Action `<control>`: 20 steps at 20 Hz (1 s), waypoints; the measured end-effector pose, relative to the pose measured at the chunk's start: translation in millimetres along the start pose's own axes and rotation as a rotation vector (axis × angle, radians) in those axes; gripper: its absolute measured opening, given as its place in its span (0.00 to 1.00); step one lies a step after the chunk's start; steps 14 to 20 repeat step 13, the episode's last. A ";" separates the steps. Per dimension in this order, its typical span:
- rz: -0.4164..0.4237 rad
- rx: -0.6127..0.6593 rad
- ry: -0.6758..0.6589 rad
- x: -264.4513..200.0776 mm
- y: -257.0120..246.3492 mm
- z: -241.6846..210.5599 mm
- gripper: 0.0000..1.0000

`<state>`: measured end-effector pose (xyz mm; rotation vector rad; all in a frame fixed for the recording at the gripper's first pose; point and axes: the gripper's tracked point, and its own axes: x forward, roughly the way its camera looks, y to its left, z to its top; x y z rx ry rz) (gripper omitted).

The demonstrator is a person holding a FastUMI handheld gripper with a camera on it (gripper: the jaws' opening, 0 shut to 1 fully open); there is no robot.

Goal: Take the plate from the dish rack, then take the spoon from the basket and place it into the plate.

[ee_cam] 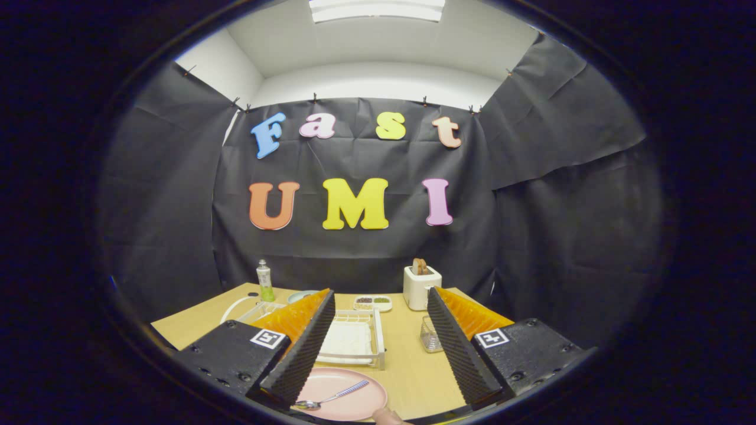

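A pink plate (345,392) lies on the wooden table (413,366) close in, between my fingers and partly under the left one. A metal spoon (331,398) rests in the plate, bowl toward me and handle pointing away to the right. Beyond the plate stands the white dish rack (354,339) with a white tray in its bottom. A small clear mesh basket (430,337) sits just ahead of the right finger. My gripper (381,298) is open, raised above the table, with nothing between its fingers.
A white toaster (421,286) with bread stands at the back, a small dish of two-coloured contents (372,303) beside it. A green-labelled bottle (264,282) and a white cable (236,307) lie back left. A fingertip (387,417) shows beside the plate's near rim.
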<state>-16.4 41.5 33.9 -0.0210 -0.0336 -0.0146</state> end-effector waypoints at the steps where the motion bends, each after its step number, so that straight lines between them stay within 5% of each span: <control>1: -0.003 -0.005 -0.001 0.4 -0.5 0.8 1.00; 20: -0.015 -0.001 0.016 2.7 -15.1 0.7 1.00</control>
